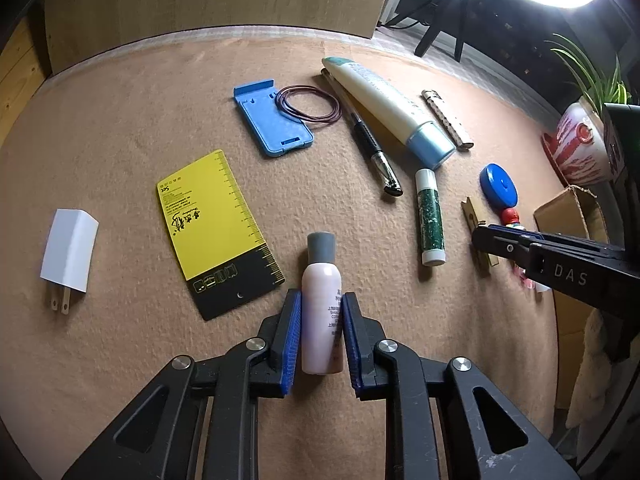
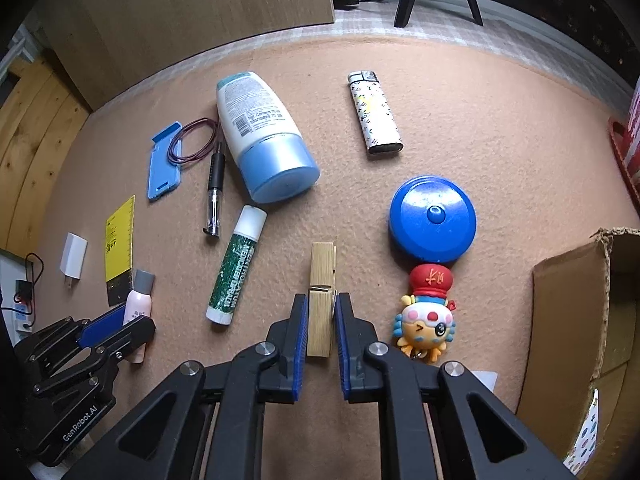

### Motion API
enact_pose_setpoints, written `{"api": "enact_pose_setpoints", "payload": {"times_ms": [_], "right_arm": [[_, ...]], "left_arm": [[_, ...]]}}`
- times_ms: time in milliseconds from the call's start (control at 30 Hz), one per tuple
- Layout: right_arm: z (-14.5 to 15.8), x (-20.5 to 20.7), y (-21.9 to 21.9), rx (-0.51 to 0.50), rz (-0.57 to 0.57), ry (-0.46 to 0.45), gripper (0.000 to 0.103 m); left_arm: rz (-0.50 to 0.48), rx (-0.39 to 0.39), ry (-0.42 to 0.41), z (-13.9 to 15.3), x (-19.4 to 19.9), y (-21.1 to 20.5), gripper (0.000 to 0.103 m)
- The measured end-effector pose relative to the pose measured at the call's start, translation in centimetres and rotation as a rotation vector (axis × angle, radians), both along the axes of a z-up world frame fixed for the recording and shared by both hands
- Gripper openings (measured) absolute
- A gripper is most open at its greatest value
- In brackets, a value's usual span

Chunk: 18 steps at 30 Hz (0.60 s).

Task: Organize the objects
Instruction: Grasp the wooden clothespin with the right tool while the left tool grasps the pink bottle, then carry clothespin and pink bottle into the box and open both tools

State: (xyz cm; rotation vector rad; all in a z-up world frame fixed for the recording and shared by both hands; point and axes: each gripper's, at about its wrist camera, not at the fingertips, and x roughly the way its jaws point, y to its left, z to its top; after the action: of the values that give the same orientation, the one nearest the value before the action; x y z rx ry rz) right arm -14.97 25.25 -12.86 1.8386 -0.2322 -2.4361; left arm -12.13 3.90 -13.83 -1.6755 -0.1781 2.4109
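Two claws work over a tan felt-covered desk (image 1: pixel 120 128). The left claw (image 1: pixel 321 312) has its blue pads pressed on both sides of one small pink bottle (image 1: pixel 322 304) with a grey cap, which lies flat on the desk near its front edge. The right claw (image 2: pixel 321 316) has its pads set either side of one wooden clothespin (image 2: pixel 321 300); the left pad touches the wood, while the right pad sits against the metal spring, so it looks clamped on the peg.

Everything else lies singly, one of each. To the left sit a white charger (image 1: pixel 69 252) and a yellow card (image 1: pixel 218 232). Farther back are a blue phone stand (image 1: pixel 272 120) with one loop of dark cord (image 1: pixel 308 104) overlapping its right edge. A black pen (image 1: pixel 370 140) lies just beside a large white tube (image 1: pixel 384 104) with a blue cap. A patterned lighter (image 2: pixel 374 114) lies apart to the right of the tube. A green glue stick (image 2: pixel 236 266) lies between pen and clothespin. A round blue tape measure (image 2: pixel 433 220) touches the red hat of a toy figure (image 2: pixel 426 316), which lies just right of the right claw.

One cardboard box (image 2: pixel 568 320) stands at the desk's right edge; its inside is hidden. A red and white pot (image 1: pixel 578 144) with a green plant stands behind it.
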Motion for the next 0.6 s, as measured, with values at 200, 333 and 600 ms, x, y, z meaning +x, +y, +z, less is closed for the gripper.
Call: {"api": "enact_pose_setpoints", "payload": {"times_ms": [200,333,600], "right_arm": [[-0.1,1.0,0.2,-0.032,-0.009,0.004,0.012],[0.6,2.6,0.6,-0.069,-0.025,0.021,0.012],[4.5,7.2,3.1,-0.13,-0.064,0.11,0.012]], "left_arm": [[-0.011,0.006,-0.003,0.1,0.8,-0.1,0.021],[-0.013,0.013,-0.001,0.4,1.1,0.0,0.021],[-0.051,0.037,0.041,2.3,1.7,2.1,0.021]]}}
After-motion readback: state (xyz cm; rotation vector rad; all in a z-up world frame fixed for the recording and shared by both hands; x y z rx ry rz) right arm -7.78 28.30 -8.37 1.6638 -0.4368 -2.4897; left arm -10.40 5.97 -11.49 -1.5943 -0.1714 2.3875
